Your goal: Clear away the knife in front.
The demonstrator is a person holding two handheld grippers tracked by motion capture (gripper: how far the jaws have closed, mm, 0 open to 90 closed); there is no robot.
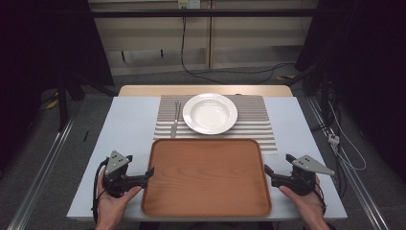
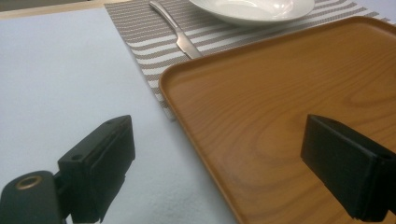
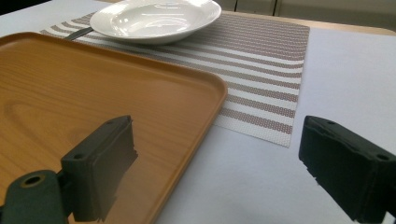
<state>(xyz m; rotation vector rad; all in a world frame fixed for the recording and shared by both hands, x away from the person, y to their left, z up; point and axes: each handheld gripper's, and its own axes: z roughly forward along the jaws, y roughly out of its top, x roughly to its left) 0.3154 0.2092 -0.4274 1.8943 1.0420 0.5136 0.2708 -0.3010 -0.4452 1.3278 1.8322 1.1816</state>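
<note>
Two tools flank a wooden tray, one at each short side, both with jaws spread wide and nothing between them. The left tool [image 1: 149, 172] sits at the tray's left edge; in the left gripper view one jaw hangs over the wood and the other over the tabletop, so the rim runs between them. The right tool [image 1: 268, 171] mirrors it at the right edge, again straddling the rim.

The tray [image 1: 207, 176] lies flat and bare at the near side of the pale tabletop [image 1: 129, 120], its far edge overlapping a striped placemat [image 1: 258, 125]. On that mat, just beyond the tray, rest a white plate [image 1: 210, 113] and a knife [image 1: 175, 120] to its left.

Likely trouble starts with an uneven grasp: if one tool clamps before the other, or bites only the thin lip, the tray may tilt or slip free. Lifting could also drag the placemat, since the tray rests on its near edge, and that would nudge the knife and plate.
</note>
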